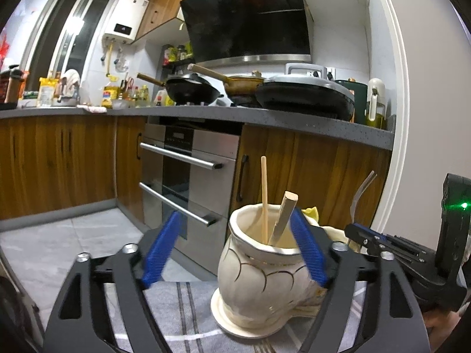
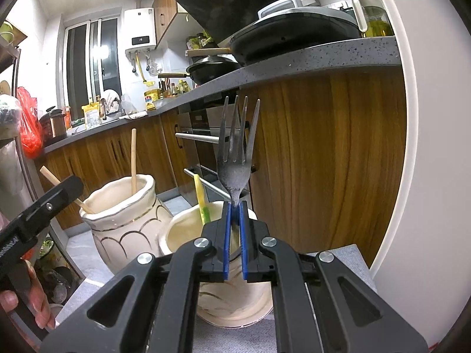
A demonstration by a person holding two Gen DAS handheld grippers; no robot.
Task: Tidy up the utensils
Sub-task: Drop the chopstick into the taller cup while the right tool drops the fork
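Kitchen: we see wood cabinets, a steel oven and pans along the grey counter behind.
Worktop: we work on a surface under a grey striped cloth, where two cream ceramic jars stand close together.
Near jar: the left jar has gold scallop lines and a flared foot; we see a chopstick and a flat wooden stick leaning inside it.
Far jar: the second jar sits just beside the first, directly below our right tongs, with a yellow-green stick in it.
Left tongs: our left tongs stand released, blue pads wide apart; the near jar's mouth lies between them, and whether the right pad touches the rim we cannot tell.
Right tongs: our right tongs are clenched on the neck of a metal fork, tines up, above the second jar.
Handling: we judge the fork stiff, light and smooth, so it may pivot in the pads; the neck is a fair hold. We judge the jars heavy but breakable and liable to tip, best steadied at the body.
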